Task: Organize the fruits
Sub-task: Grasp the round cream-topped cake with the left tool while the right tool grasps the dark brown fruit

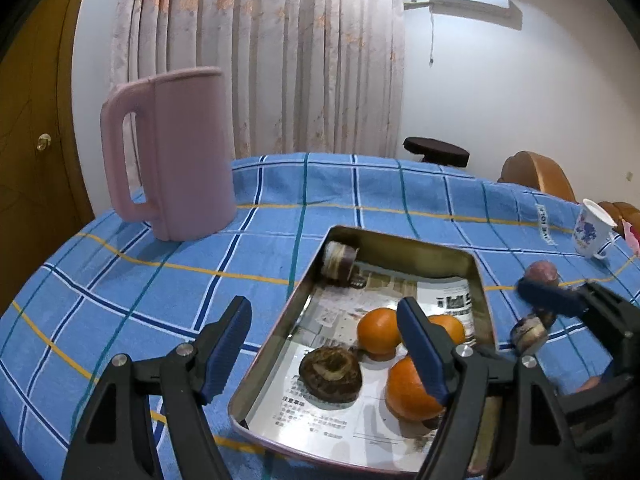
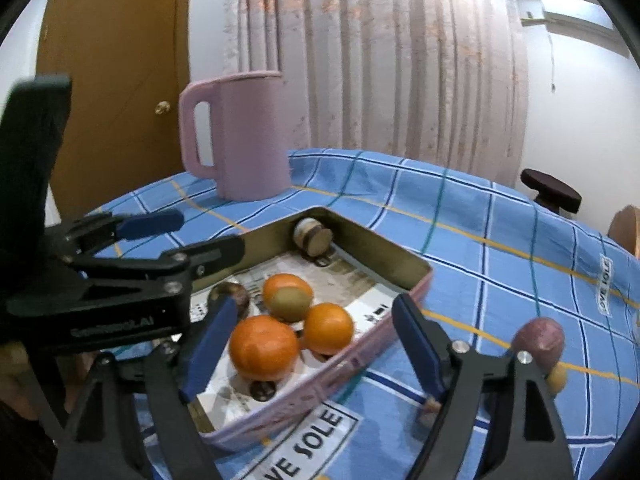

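The rectangular metal tray lined with newspaper (image 1: 404, 240) sits near the middle of the table covered in blue checked cloth (image 1: 120, 280), evidently as the collecting place for the fruit. Inside it lie three round orange tangerines (image 2: 264, 346), a dark brown round fruit (image 1: 331, 372) and a small brown-banded piece on its side in the tray's far corner (image 1: 340, 261).

A purple round fruit (image 2: 538, 340) and a small yellowish one (image 2: 557, 378) rest on the cloth outside the tray, toward the table's right edge, probably waiting to be moved in.

The left tool (image 1: 324, 346) hangs wide open and empty over the tray's left rim. The right tool (image 2: 316, 344) is likewise spread wide, holding nothing, above the tray's near right corner.

A tall pink plastic jug (image 1: 180, 152) stands near the table's far left edge.
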`<state>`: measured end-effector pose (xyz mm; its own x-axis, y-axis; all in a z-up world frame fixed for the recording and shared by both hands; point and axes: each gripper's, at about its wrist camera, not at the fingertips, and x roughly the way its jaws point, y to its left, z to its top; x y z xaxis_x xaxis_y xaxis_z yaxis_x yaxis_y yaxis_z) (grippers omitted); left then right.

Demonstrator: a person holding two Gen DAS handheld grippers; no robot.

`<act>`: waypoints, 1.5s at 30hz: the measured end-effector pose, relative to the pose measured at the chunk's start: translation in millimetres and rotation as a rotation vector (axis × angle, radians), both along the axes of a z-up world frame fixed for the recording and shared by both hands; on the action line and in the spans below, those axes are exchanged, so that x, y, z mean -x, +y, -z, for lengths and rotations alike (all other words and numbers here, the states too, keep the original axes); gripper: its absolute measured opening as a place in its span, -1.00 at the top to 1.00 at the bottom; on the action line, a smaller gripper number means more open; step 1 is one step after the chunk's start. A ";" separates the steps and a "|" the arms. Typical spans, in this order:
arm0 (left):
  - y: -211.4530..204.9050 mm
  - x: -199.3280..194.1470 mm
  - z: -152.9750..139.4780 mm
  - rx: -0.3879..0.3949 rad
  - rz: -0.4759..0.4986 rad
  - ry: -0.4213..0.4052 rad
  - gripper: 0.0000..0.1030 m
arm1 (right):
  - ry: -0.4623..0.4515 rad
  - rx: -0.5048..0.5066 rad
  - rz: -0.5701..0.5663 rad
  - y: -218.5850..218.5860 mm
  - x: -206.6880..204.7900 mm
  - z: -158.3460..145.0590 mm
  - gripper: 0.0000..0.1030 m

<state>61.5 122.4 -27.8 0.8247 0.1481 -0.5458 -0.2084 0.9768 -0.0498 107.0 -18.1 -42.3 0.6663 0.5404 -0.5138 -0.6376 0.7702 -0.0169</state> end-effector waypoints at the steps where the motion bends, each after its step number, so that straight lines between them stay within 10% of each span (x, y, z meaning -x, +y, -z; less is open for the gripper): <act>1: 1.7 -1.5 2.4 -0.001 -0.009 0.006 -0.48 | 0.003 -0.001 0.009 -2.5 -1.3 0.1 -0.62; 20: -35.9 -9.3 -5.3 0.043 0.059 -0.009 -0.48 | 0.138 -0.083 0.415 -125.7 -28.8 8.8 -0.69; 39: -83.3 -22.3 -1.8 0.012 0.143 0.018 -0.48 | 0.356 -0.054 0.366 -112.4 -66.3 36.2 0.01; 45: -98.1 -17.4 -5.2 0.000 0.208 0.010 -0.48 | 0.297 -0.035 0.362 -116.8 -49.2 29.1 0.16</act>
